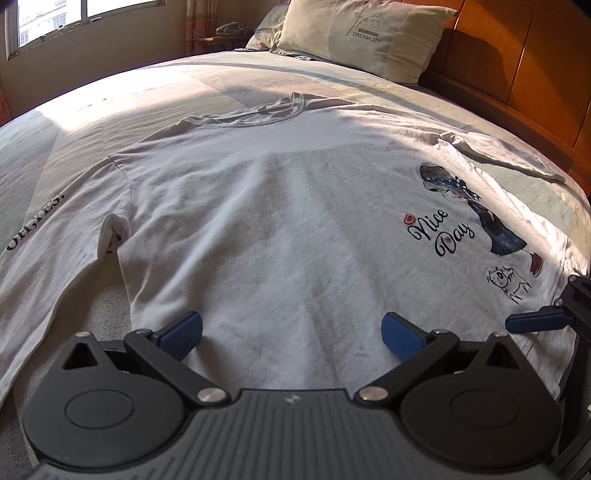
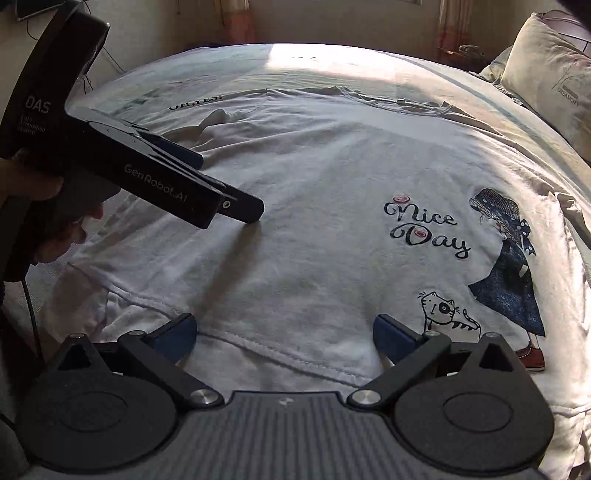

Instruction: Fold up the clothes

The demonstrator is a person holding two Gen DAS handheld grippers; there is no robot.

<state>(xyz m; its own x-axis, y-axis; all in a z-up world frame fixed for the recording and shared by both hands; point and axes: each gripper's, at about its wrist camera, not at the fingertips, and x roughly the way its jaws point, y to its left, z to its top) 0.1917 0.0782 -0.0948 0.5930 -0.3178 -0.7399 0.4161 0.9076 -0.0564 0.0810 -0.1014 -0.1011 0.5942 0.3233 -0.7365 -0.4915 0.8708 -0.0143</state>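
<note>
A white long-sleeved shirt (image 1: 277,203) (image 2: 332,166) lies flat and face up on the bed, collar (image 1: 251,114) towards the far side. Its "Nice Day" print (image 1: 436,232) (image 2: 424,229) is on the right part. One sleeve (image 1: 37,229), printed with black letters, stretches left; the other sleeve (image 1: 517,158) lies right. My left gripper (image 1: 291,332) (image 2: 229,188) is open low over the shirt's lower middle, one fingertip touching the cloth. My right gripper (image 2: 284,332) is open just above the hem (image 2: 277,350), holding nothing; one of its blue fingers (image 1: 535,321) shows in the left wrist view.
Pillows (image 1: 369,33) (image 2: 554,74) lie at the head of the bed by a wooden headboard (image 1: 517,55). A window (image 1: 48,18) is at the far left. Pale bed sheet (image 1: 110,92) surrounds the shirt. A hand (image 2: 48,192) holds the left gripper.
</note>
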